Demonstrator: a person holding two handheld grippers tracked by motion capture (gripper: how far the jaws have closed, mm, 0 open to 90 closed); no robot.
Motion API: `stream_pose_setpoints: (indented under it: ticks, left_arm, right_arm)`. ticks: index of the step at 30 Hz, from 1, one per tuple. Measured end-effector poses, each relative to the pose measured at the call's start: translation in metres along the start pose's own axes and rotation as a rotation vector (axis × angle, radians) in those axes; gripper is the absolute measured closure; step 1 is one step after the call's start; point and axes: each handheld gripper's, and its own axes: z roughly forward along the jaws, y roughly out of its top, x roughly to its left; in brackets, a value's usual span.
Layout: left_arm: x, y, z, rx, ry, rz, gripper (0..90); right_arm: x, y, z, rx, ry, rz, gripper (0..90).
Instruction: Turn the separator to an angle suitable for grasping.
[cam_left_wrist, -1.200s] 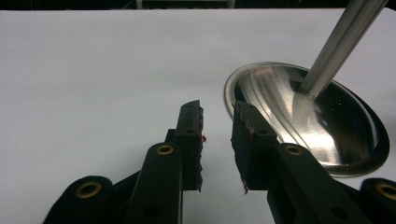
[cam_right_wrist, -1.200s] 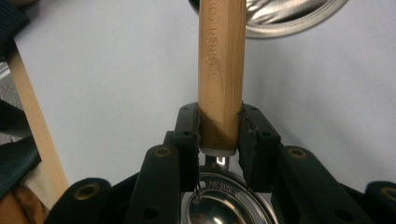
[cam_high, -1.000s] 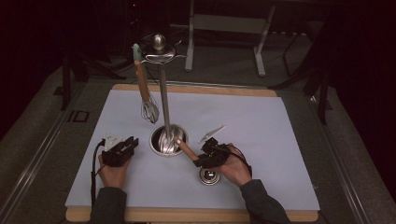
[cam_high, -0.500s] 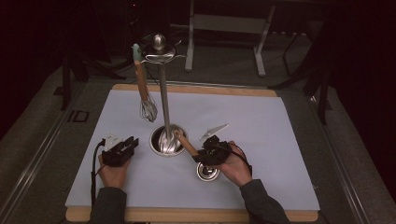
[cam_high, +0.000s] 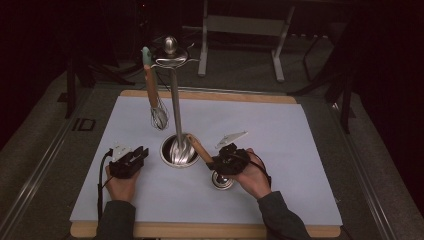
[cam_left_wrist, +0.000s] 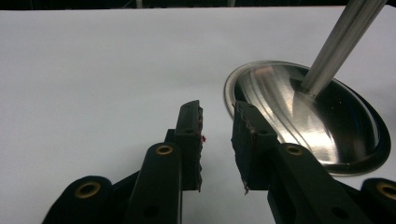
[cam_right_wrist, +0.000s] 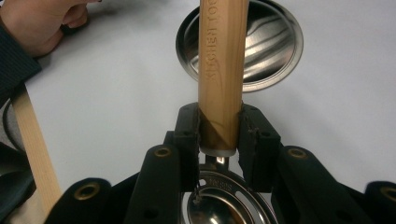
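Item: wooden-handled steel slotted spoon (cam_right_wrist: 222, 70), clamped at its handle in the right gripper (cam_high: 227, 162) jaws, bowl low over the desk (cam_high: 300, 150). Left gripper (cam_left_wrist: 217, 140): jaws part-open, empty, beside the tall steel utensil stand (cam_high: 176, 110). Step judged: hanging; next, lift the handle end to a hook.

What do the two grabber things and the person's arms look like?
Each hand-held gripper, left and right, is black with two blocky jaws, brass-coloured rivets and a pale three-cornered plate on top. A black cable trails from the left one. The person wears dark long sleeves.
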Motion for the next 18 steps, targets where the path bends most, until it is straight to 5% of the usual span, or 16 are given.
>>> stream_pose_setpoints:
  ticks: [18]
  left_arm:
    - [0.0, 0.0, 0.0, -0.001, 0.001, 0.001, 72.6]
  right_arm:
    - [-0.002, 0.005, -0.013, -0.074, -0.033, -0.003, 71.0]
